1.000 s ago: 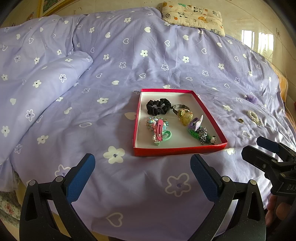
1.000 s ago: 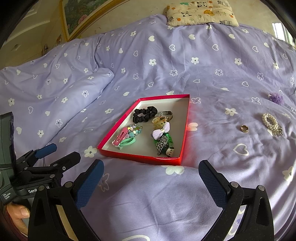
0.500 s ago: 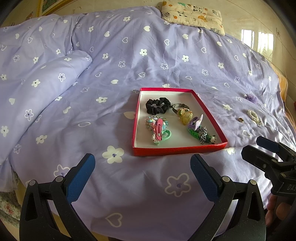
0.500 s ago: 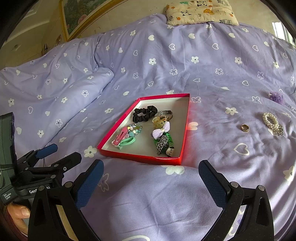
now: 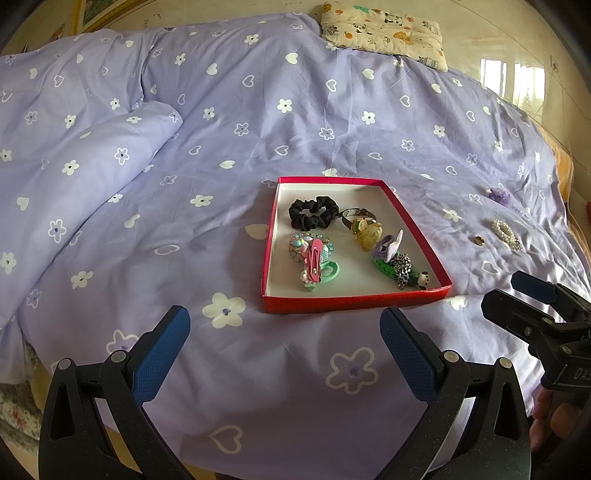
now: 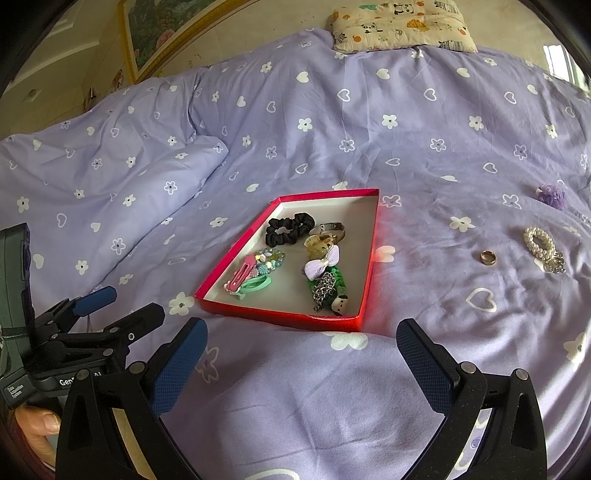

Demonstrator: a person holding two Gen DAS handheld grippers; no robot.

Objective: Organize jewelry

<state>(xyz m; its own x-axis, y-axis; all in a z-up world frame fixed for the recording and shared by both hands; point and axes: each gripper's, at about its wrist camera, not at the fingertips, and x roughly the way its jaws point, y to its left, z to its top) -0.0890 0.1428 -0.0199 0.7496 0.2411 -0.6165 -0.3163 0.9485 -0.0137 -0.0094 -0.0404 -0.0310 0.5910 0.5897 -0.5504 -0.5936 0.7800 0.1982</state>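
A red tray (image 5: 354, 301) (image 6: 280, 314) lies on the purple bedspread and holds a black scrunchie (image 5: 313, 211) (image 6: 289, 229), a pink clip (image 5: 314, 260), a green hair tie, a bangle and other pieces. To its right on the cover lie a ring (image 5: 479, 240) (image 6: 488, 257), a pearl bracelet (image 5: 506, 233) (image 6: 542, 246) and a purple scrunchie (image 5: 500, 194) (image 6: 553, 195). My left gripper (image 5: 284, 341) is open and empty, near the tray's front edge. My right gripper (image 6: 301, 349) is open and empty, in front of the tray's right corner.
A folded bulge of the duvet (image 5: 85, 173) rises at the left. A patterned pillow (image 5: 384, 31) (image 6: 402, 22) lies at the far end. The bed's near edge runs just under both grippers.
Both views have shifted very slightly; the tray and loose jewelry stay where they were. Both grippers stay open.
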